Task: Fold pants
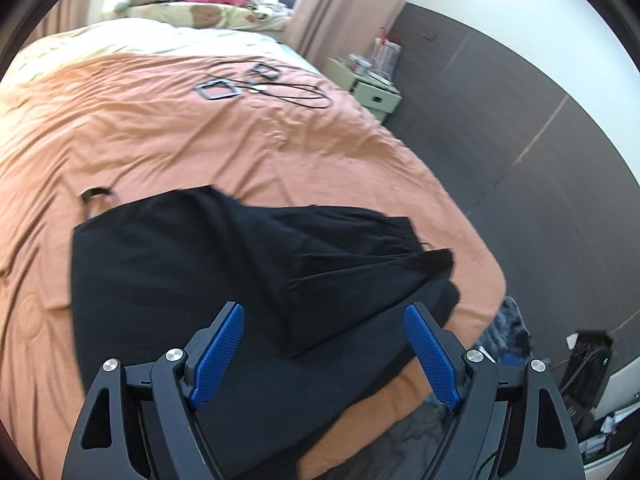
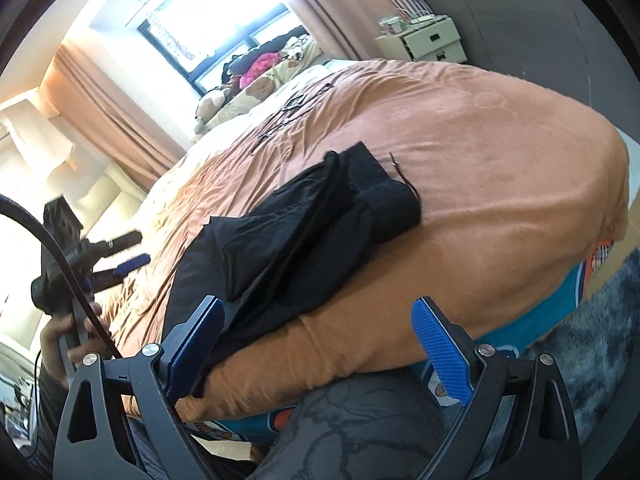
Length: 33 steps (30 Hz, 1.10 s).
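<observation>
Left wrist view: the black pants [image 1: 224, 264] lie folded over on the orange bedspread [image 1: 200, 136], near the bed's lower corner, the waistband toward the right. The left gripper [image 1: 324, 344] hangs above the pants with its blue pads [image 1: 218, 352] spread wide and nothing between them. Two square frames [image 1: 218, 90] with black cords lie further up the bed. A pale bedside cabinet [image 1: 372, 94], drawers closed, carries clutter on top; its contents cannot be made out.

Right wrist view: the right gripper [image 2: 320, 344] stands spread, empty, near the bed's edge, clear of the pants [image 2: 312, 224]. A hand [image 2: 60, 340] holds the left gripper [image 2: 128, 258] at the left.
</observation>
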Available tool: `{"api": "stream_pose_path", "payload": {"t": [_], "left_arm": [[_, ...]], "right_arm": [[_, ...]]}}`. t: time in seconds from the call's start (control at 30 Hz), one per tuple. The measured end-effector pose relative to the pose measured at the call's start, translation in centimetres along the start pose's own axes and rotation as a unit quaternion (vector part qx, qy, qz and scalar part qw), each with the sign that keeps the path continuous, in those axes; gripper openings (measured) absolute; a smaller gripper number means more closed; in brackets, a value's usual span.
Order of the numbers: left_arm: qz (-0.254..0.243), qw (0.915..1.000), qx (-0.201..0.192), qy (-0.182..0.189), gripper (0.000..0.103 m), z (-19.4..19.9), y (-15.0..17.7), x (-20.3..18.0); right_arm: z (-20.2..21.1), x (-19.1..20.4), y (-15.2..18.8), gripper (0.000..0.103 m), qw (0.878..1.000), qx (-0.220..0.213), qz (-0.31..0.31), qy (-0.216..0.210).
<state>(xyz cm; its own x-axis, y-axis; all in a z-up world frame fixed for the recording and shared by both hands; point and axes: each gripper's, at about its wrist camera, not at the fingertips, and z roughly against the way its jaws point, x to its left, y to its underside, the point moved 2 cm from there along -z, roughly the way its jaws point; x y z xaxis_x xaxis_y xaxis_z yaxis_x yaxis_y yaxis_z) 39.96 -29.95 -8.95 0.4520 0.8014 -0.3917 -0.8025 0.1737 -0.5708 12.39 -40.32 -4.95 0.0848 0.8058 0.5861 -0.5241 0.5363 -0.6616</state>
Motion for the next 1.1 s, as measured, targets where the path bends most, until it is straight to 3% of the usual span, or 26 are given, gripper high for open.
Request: {"api": "stream_pose_path", "payload": {"t": [0.37, 0.6, 0.83, 0.97, 1.1], "left_arm": [[0.058, 0.9972, -0.025, -0.040, 0.084, 4.4, 2.7, 8.5], [0.087, 0.9944, -0.020, -0.057, 0.084, 5.6, 4.2, 12.3], [0.095, 0.9938, -0.029, -0.050, 0.084, 5.1, 4.0, 14.5], [0.104, 0.9931, -0.024, -0.050, 0.079, 3.9, 3.7, 15.7], [0.110, 0.9925, -0.022, -0.047, 0.078, 2.9, 3.7, 16.5]], "right_arm": [[-3.0, 4.3, -2.1, 0.095, 0.996, 0.010, 0.093, 0.005], [-6.8, 6.9, -3.6, 0.095, 0.983, 0.049, 0.175, 0.019], [-9.9, 10.1, -5.6, 0.095, 0.968, 0.067, 0.239, 0.027], [-11.9, 12.1, -5.9, 0.072, 0.957, 0.086, 0.275, 0.034], [-14.3, 14.3, -6.5, 0.069, 0.945, 0.096, 0.311, 0.036]]}}
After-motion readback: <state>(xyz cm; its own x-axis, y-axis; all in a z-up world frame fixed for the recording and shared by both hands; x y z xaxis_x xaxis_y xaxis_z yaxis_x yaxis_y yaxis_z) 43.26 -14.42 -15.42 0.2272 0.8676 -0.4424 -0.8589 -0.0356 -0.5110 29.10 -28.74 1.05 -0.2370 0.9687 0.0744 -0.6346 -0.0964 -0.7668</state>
